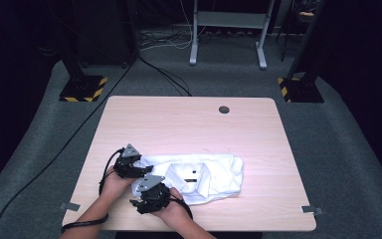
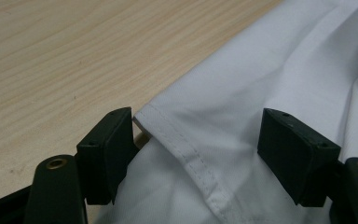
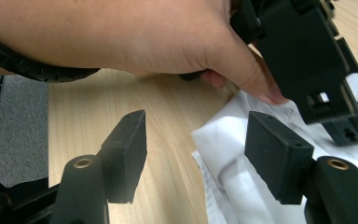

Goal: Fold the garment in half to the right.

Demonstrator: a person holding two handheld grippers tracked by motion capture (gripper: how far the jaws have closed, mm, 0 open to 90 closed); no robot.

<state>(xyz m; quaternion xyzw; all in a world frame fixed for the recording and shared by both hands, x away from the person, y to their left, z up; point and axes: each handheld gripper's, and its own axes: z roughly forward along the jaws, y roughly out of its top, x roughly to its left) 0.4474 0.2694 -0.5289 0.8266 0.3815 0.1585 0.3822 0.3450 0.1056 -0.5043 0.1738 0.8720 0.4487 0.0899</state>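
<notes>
**White shirt on the desk, both grippers parked at its left end**

Dark room, grey carpet, and a light wood table [image 1: 189, 124] with a cable hole near its far edge, sitting mid-frame in the high view. Stand bases with yellow-black hazard tape sit at upper left and upper right.

The white shirt [image 1: 199, 179] is bunched in the lower middle of the table, close to the near edge. Its long axis runs left to right across the frame, collar area roughly central. Both grippers are crowded at the shirt's left end: the left gripper [image 1: 128, 164] at the upper-left corner of the cloth, the right gripper [image 1: 151, 196] just below it at the lower-left edge.

In the left gripper view, the left gripper [image 2: 196, 154] has its jaws spread wide with a stitched hem corner of the shirt [image 2: 261, 93] lying right between them, so the cloth sits dead ahead. In the right gripper view, the right gripper [image 3: 196, 154] is also spread apart, holding nothing; the shirt edge [image 3: 242, 163] lies ahead and toward its right-hand jaw, bare wood by the other. The left hand [image 3: 168, 42] fills the top of that frame.

My guess is the left one's nearer to a grab, since the hem's already framed.

No labels, brands or readable writing anywhere that I can spot.
</notes>
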